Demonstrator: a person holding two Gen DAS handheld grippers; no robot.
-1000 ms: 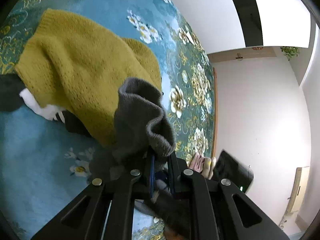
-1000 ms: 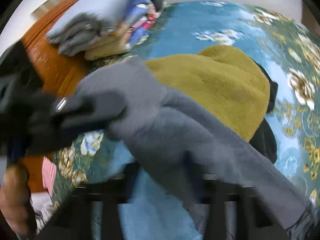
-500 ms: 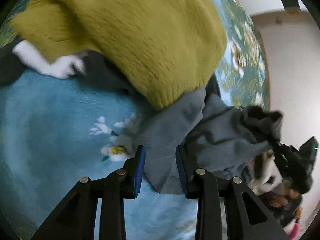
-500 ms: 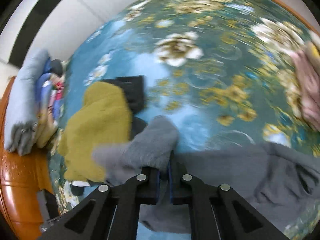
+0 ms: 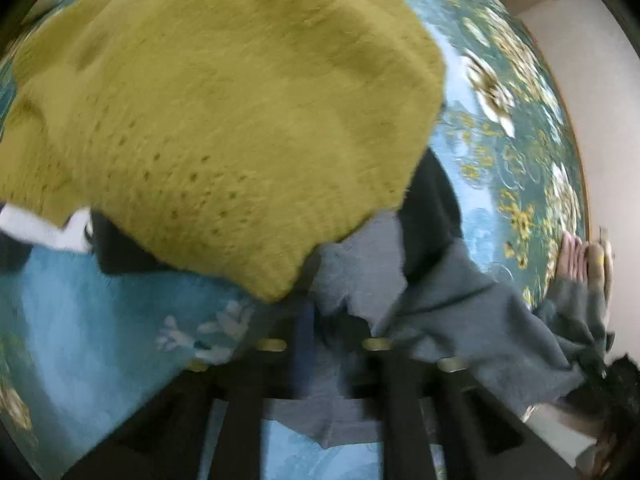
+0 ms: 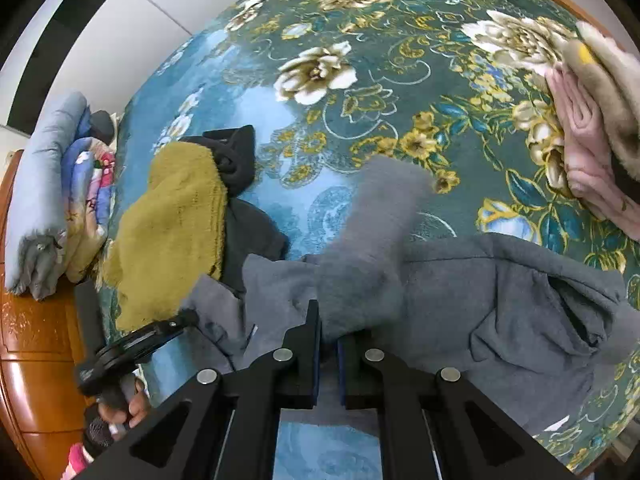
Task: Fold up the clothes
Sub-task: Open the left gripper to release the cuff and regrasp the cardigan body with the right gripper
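— Since a second ago we have swung both claws down over the grey hoodie (image 6: 500, 292), which now lies spread on the bedspread (image 6: 360, 80), just beside the yellow sweater (image 6: 176, 220).

— So we are laying it flat before folding?

— We think so. Our right claw (image 6: 328, 344) is pressed together, pinching a grey fold. Our left claw (image 5: 336, 320) has just been closing on the hem by the yellow sweater; blur hides the pads, though grey cloth sits between them.

— Next?

— Probably draw the edges taut, clear of the yellow sweater.
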